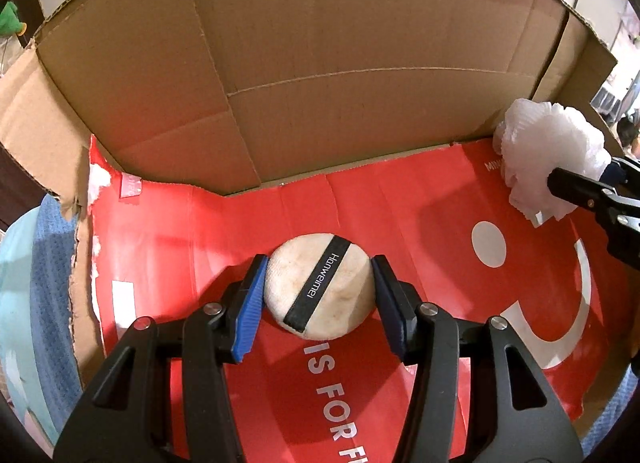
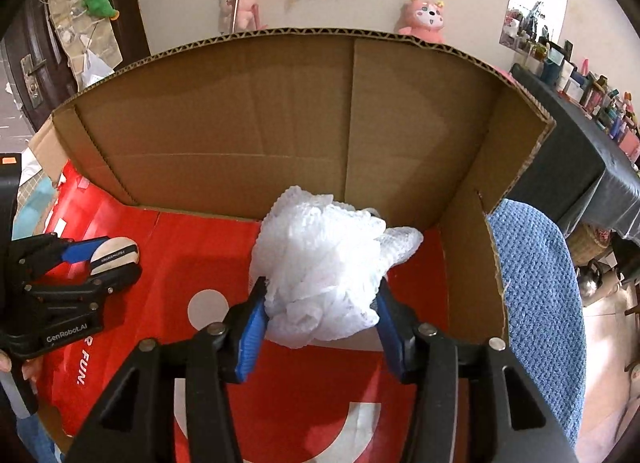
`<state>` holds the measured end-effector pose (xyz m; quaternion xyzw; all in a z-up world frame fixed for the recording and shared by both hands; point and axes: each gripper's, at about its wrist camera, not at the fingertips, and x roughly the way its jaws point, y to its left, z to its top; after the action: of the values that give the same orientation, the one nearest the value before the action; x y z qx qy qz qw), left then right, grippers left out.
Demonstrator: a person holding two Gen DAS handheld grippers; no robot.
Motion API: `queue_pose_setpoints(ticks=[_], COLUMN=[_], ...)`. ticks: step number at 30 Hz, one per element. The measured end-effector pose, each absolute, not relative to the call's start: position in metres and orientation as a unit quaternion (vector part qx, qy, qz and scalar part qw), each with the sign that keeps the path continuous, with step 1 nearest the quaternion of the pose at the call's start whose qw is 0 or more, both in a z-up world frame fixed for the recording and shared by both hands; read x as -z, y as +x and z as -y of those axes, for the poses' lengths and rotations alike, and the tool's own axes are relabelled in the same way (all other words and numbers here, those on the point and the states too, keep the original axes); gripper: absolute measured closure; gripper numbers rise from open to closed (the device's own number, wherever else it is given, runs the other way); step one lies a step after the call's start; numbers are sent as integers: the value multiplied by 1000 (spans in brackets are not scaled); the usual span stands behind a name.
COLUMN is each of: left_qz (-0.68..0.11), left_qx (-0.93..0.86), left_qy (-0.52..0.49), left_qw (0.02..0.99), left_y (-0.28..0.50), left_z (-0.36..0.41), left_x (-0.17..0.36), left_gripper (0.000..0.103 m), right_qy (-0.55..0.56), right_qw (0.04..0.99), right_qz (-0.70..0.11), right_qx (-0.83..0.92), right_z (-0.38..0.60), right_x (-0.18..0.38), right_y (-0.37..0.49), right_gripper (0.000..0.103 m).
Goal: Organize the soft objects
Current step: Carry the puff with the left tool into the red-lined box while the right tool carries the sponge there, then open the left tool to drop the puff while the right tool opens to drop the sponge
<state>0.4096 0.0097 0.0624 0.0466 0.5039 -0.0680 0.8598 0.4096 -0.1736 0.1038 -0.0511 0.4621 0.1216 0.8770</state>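
Cardboard box (image 2: 280, 135), red printed liner (image 1: 440, 191): left gripper (image 1: 319, 291) brackets powder puff (image 1: 320, 287), pads barely touching its rim; right gripper (image 2: 320, 309) pinches mesh bath pouf (image 2: 320, 259). Both likely light, squashy; grip centrally.

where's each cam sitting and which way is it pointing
Left wrist: sits on the left gripper, looking down along its fingers at the powder puff on the box's red floor; its own black fingers with blue pads show.
Right wrist: sits on the right gripper, looking down at the white mesh loofah inside the cardboard box; its own fingers show.
Shared: each view catches the other gripper, its item and the box.
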Motion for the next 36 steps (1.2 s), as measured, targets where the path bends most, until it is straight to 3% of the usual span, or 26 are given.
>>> queue_pose_setpoints(ticks=[13,22,30,31,33,36], left_qz=[-498,-477,-445,-439,-428,-413], left_qx=[77,82,84,82,77,67], left_qy=[30,28,30,32,33,31], left_qw=[863,874,891,894,900,908], left_y=[411,406,390,386,377,365], left_z=[-27,-37,-39,-39,-41,-47], left_x=[-53,-63,-88,-93,-97,-100], left_gripper=[50,35,32,28,27,27], right_qy=[-60,-66,-73,-74,-83,-94], right_qw=[876,876,878,879,886,894], right_qz=[-464,-462,-457,-455,-442,-424], right_qx=[-121,-123,-123,-123,-115,-111], right_z=[169,166,162,162,161,159], right_x=[-103,-102,-106,-107,-112,-123], right_y=[410,410,404,402,396,388], right_gripper=[46,41,36,34,22,20])
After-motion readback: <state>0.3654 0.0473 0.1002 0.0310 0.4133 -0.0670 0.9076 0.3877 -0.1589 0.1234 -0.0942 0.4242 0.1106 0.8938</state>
